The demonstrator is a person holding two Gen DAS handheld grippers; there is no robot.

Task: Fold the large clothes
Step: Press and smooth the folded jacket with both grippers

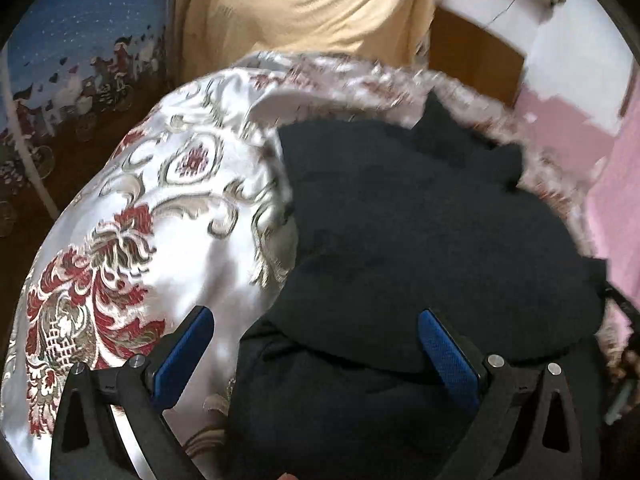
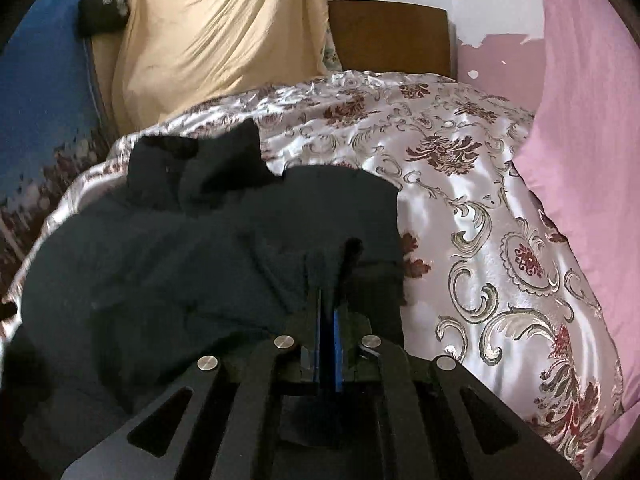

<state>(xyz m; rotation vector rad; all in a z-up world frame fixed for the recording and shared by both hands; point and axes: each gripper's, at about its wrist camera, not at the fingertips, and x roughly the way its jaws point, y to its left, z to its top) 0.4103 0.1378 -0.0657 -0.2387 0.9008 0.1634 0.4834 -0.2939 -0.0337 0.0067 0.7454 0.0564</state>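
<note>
A large black garment (image 1: 420, 240) lies bunched on a bed covered with a shiny white floral bedspread (image 1: 168, 200). My left gripper (image 1: 316, 332) is open with its blue pads wide apart, just above the garment's near left edge, holding nothing. In the right wrist view the garment (image 2: 180, 260) covers the left half of the bedspread (image 2: 460, 184). My right gripper (image 2: 326, 276) is shut on a fold of the black garment at its right edge, and the cloth drapes over the fingertips and hides them.
A tan sheet (image 2: 208, 40) hangs behind the bed. A wooden headboard (image 2: 390, 36) and a pink wall (image 2: 580, 100) stand at the back right. A blue patterned cloth (image 1: 72, 60) hangs on the left. A black bag (image 2: 102, 10) hangs at the far left.
</note>
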